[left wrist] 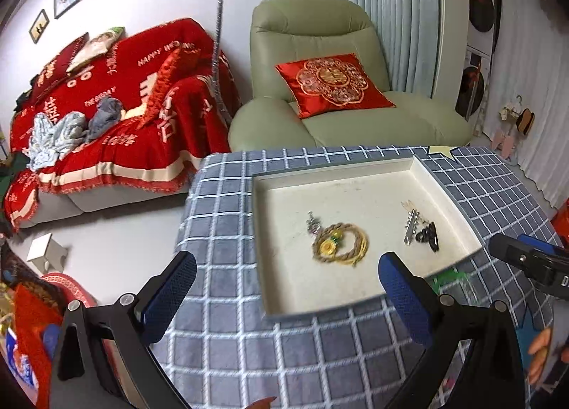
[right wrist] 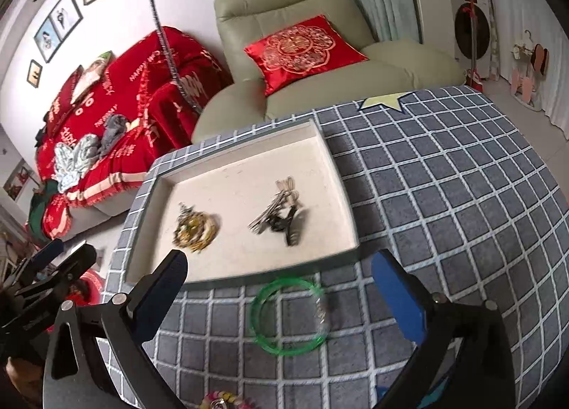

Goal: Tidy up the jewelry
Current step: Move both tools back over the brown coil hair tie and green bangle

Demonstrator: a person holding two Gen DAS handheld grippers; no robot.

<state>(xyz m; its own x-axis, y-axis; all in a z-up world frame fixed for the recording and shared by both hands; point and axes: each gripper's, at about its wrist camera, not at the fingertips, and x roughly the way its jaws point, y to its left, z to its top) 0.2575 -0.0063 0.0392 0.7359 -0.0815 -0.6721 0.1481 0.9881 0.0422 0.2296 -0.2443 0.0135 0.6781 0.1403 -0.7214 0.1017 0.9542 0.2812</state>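
A shallow white tray (left wrist: 355, 195) (right wrist: 231, 174) sits on the grey checked tablecloth. In it lie a coiled gold and yellow rope necklace (left wrist: 339, 243) (right wrist: 195, 227), a small silver pendant (left wrist: 313, 222), and a bunch of silver and black hair clips (left wrist: 419, 231) (right wrist: 281, 217). A green bangle (right wrist: 288, 314) lies on the cloth just in front of the tray. My right gripper (right wrist: 281, 291) hovers open over the bangle, its pads well clear of it. Near the tray's front edge my left gripper (left wrist: 288, 288) stands open and holds nothing.
A green armchair (left wrist: 320, 35) with a red cushion stands behind the table, and a sofa under a red blanket (left wrist: 124, 106) is to the left. The table's left edge drops to the floor. A beaded piece (right wrist: 224, 402) lies at the near edge.
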